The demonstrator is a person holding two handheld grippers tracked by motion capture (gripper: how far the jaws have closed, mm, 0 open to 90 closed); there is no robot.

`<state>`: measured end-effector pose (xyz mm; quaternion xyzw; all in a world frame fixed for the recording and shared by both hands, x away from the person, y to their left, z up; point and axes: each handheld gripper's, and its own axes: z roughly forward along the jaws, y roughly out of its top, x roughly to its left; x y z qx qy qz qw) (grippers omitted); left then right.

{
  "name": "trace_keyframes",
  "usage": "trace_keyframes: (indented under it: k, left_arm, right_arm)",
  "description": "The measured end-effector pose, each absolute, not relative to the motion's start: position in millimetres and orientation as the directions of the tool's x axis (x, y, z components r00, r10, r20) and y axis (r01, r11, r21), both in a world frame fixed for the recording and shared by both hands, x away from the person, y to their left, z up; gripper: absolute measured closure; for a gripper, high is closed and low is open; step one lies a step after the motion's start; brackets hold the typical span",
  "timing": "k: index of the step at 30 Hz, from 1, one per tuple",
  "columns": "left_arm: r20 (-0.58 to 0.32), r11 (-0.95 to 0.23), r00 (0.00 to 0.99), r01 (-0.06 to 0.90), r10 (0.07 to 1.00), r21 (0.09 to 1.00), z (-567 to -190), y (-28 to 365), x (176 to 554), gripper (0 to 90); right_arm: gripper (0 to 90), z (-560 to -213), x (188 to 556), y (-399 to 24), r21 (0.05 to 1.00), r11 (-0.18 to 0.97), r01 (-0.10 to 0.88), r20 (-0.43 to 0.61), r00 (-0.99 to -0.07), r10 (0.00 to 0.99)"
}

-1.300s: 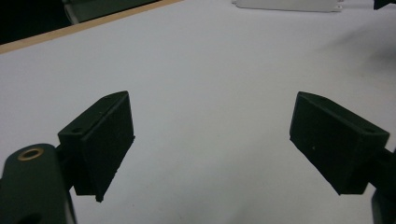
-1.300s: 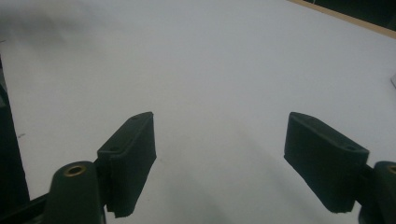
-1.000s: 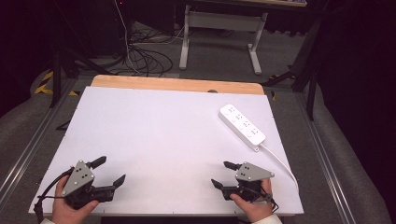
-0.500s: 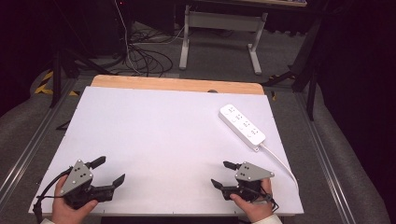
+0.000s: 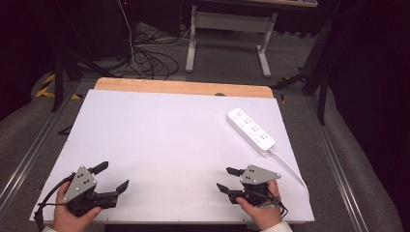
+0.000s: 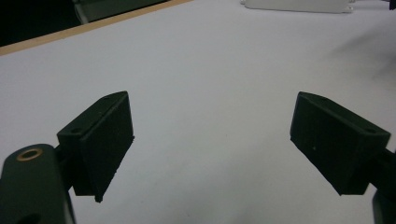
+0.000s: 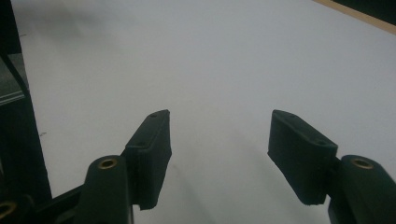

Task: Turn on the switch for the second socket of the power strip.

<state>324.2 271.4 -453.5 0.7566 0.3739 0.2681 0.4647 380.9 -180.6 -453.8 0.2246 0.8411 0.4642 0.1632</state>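
A: We begin at seven o'clock on the white board [image 5: 169, 140], where our left gripper [image 5: 109, 177] sits in the person's left hand [image 5: 72, 217], low over the surface. Its jaws are spread wide with nothing between them; the left gripper view has bare white between the two black pads [image 6: 105, 140].

B: And what has changed? We see little on that side. The shift is at five o'clock: our right gripper [image 5: 227, 179] has just been drawing its jaws in from the wider spread it had a moment ago, and there is still a clear gap between them with no object in it.

A: Agreed. In the right gripper view the pads [image 7: 152, 156] flank plain board. We judge that narrowing as a setting of the jaws ahead of a reach, not a grasp, since nothing is pinched.

B: The nearest thing for us is the power strip [image 5: 250, 130], at two o'clock on the board, well apart from both grippers and lying diagonally. Its cord [image 5: 290, 166] runs off its near end toward four o'clock, passing beside the right hand [image 5: 258, 215].

A: Materials, then. The strip is a long rounded bar of smooth white plastic. The board is matt white with a bare wooden strip [image 5: 183, 87] along its far edge, at twelve o'clock. Our pads look like dull, wedge-shaped black rubber blocks
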Motion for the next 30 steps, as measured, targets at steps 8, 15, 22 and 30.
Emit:
trace_keyframes:
  k: [8, 15, 22, 30]
  left_arm:
    - [0.06, -0.288, 0.576, 0.313, 0.815, 0.905, -453.3, 271.8, 324.1, 13.9]
    - [0.059, -0.29, 0.577, 0.317, 0.815, 0.903, -453.3, 271.9, 324.2, 13.9]
    - [0.056, -0.291, 0.577, 0.323, 0.815, 0.9, -453.9, 272.1, 324.9, 13.9]
    - [0.057, -0.294, 0.576, 0.328, 0.815, 0.898, -454.6, 272.2, 325.4, 13.9]
  right_arm:
    - [41.6, -437.3, 390.0, -180.5, 0.85, 0.476, 0.224, -0.081, -0.838, 0.54]
    - [44.1, -423.7, 400.6, -184.5, 0.85, 0.472, 0.235, -0.081, -0.826, 0.558]
    - [45.1, -410.0, 409.5, -187.8, 0.849, 0.476, 0.231, -0.093, -0.82, 0.564]
    - [46.9, -397.2, 419.8, -191.1, 0.85, 0.466, 0.245, -0.081, -0.814, 0.576]
